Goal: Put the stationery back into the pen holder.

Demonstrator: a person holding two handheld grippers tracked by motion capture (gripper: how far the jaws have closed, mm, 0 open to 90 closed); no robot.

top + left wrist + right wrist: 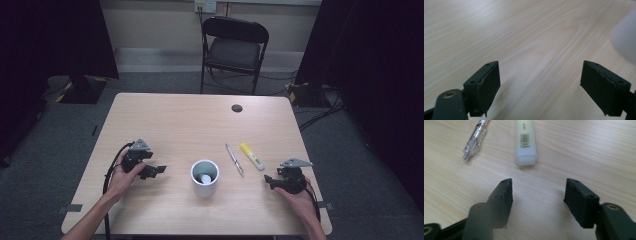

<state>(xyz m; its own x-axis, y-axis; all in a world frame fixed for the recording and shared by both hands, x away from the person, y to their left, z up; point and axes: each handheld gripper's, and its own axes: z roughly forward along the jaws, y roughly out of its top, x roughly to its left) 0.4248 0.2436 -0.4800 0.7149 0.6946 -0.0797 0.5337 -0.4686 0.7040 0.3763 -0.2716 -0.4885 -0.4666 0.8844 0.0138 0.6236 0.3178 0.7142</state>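
Observation:
A white cup stands near the middle front of the wooden table, with a small white thing inside it. My left gripper lies low over the table left of the cup, open, with bare wood between its jaws; the cup's blurred white side shows at the right edge of the left gripper view. My right gripper sits right of the cup, open and empty. Ahead of it lie a yellow highlighter and a clear pen, side by side.
A dark round grommet is set in the table's far side. A black chair stands beyond the far edge. Cables trail on the floor at the right. Black curtains hang on both sides.

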